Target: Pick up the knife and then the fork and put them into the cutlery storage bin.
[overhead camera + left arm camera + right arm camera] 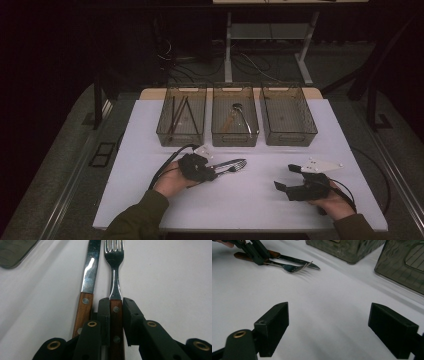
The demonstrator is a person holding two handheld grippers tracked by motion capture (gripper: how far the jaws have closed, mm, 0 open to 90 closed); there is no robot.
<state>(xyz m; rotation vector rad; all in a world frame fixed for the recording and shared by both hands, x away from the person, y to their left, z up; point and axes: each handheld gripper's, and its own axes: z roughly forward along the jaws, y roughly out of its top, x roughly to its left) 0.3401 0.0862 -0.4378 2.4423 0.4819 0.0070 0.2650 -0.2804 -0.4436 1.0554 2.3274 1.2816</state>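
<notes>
Two grippers are over the white table [150, 210], one in each hand. The left gripper [116, 312] is on the left side, and its two black jaws are squeezed onto the wooden handle of a fork [114, 272]. The fork lies flat on the table and sticks straight out past the jaw tips, prongs pointing away. Just beside the left jaw lies a knife [88, 282] with the same kind of wooden handle; it runs along next to the fork and no jaw grips it. Past the left gripper, farther up the table, sit three see-through bins in a row: the left bin [181, 137] holds some thin dark sticks, the middle bin [235, 139] holds a shiny metal tool, and the right bin [289, 136] looks bare inside. The right gripper [337, 327] is off to the right, well apart from the fork. Its jaws stand wide apart with nothing between them, just above the table.
</notes>
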